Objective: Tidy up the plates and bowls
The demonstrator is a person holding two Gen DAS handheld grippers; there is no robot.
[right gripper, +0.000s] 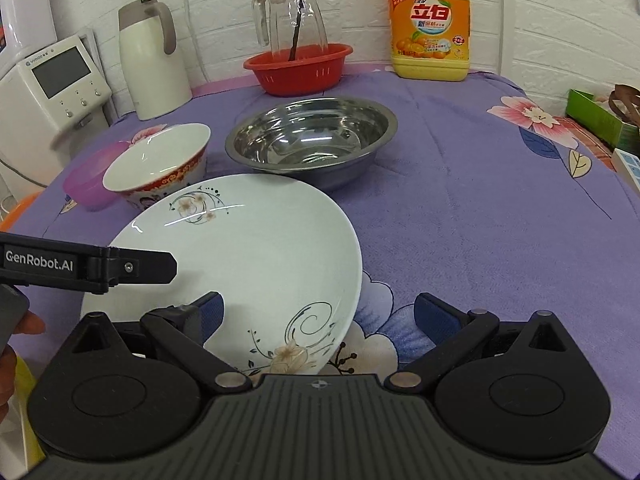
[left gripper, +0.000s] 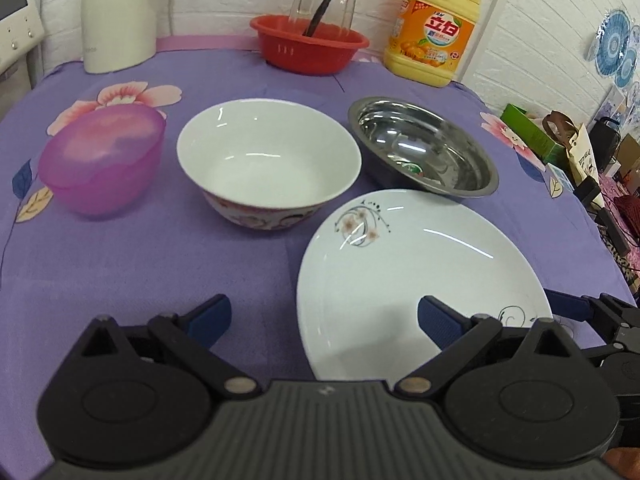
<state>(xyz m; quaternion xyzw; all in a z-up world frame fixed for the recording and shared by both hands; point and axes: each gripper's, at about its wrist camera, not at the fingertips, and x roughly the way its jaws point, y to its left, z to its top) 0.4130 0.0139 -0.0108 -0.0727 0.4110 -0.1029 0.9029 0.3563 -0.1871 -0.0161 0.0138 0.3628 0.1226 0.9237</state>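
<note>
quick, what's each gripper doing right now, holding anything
Left gripper: open, holding nothing, its right finger over the white plate.
Right gripper: open, holding nothing, straddling the plate's near edge.

Bare cloth (right gripper: 480, 208) lies right of the plate (right gripper: 248, 256); bowls (right gripper: 160, 164) crowd behind it

1. Left gripper (left gripper: 324, 322): matte black plastic, two round pivot housings, a ribbed grey centre block, silver rivets, blue textured fingertips (left gripper: 210, 316).
2. Right gripper (right gripper: 318, 320): same black build, blue pads (right gripper: 434, 316), a small cross mark on the ribbed block.
3. A side bar reads "GenRobot.AI" in white, with one screw.
</note>
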